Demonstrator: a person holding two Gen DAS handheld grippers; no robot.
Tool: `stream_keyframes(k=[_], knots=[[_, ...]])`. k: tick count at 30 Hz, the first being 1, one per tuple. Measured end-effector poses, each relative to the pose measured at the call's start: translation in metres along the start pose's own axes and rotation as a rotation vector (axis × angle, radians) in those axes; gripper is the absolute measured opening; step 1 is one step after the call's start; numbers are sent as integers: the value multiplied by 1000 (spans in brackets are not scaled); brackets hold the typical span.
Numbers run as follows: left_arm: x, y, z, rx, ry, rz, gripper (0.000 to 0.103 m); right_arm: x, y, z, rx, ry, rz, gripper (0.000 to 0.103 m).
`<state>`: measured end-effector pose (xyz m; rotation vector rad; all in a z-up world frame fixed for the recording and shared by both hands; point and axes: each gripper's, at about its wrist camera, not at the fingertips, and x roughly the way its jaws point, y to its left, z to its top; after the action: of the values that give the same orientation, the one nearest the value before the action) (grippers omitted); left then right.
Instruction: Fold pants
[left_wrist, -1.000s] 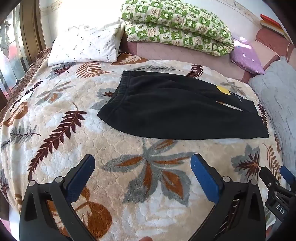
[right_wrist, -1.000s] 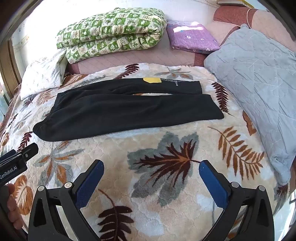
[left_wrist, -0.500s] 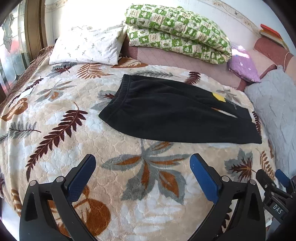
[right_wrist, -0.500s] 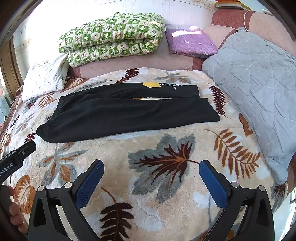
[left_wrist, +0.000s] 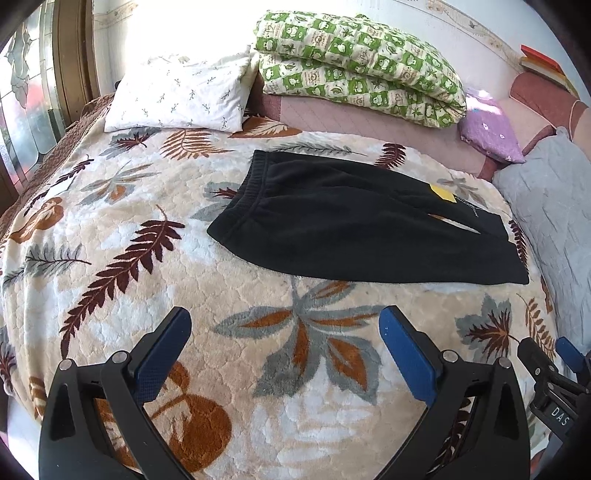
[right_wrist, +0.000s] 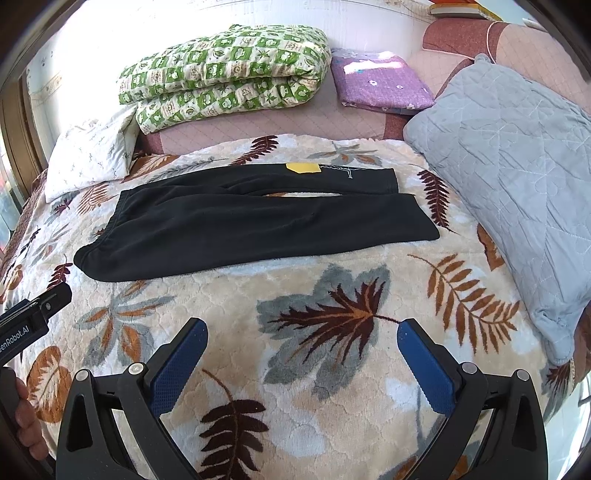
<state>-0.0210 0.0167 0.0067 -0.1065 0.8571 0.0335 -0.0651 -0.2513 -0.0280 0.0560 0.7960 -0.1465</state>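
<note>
The soft black fleece pants (left_wrist: 362, 229) lie flat on the fluffy cream blanket with brown and grey leaves (left_wrist: 147, 295), out in front of both your tools and not touching them. Their long side runs left to right across your view. The stretchy waistband (left_wrist: 251, 192) is on your left, so your left gripper (left_wrist: 284, 332) is nearer to it. The two leg ends (right_wrist: 410, 210) are on your right, nearer your right gripper (right_wrist: 301, 343). Both tools have their blue jaws spread wide, with nothing between them.

The pants look smooth and tidy. The legs lie side by side with a thin gap between them. A small yellow patch (right_wrist: 303, 168) sits on the far leg. I think no fold is made yet.
</note>
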Motion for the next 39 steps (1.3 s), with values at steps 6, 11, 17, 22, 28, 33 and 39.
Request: stream_keyframes(k=[6,11,17,22,28,33,39], knots=[[0,1,-2,-2,-1,-5,103,1,1,-3,0,1,0,103],[0,1,-2,-4,0,-2,103,0,-1,-6,-4,-1,2,103],[-1,-1,-4,-4,9,-8,103,-1,1,-6,-2,2,2,103],[-2,-2,-4,2,7,-11,103,-1,3,-6,-1,7,3,103],[0,-5,-1,13,11,-12,103,1,3,-6,-1,9,6,103],[9,-9,4,21,22,-6,103,9,1,-3,-3,16,14,103],[17,-12,4,20,26,2,103,22,-4,1,17,31,28,103]])
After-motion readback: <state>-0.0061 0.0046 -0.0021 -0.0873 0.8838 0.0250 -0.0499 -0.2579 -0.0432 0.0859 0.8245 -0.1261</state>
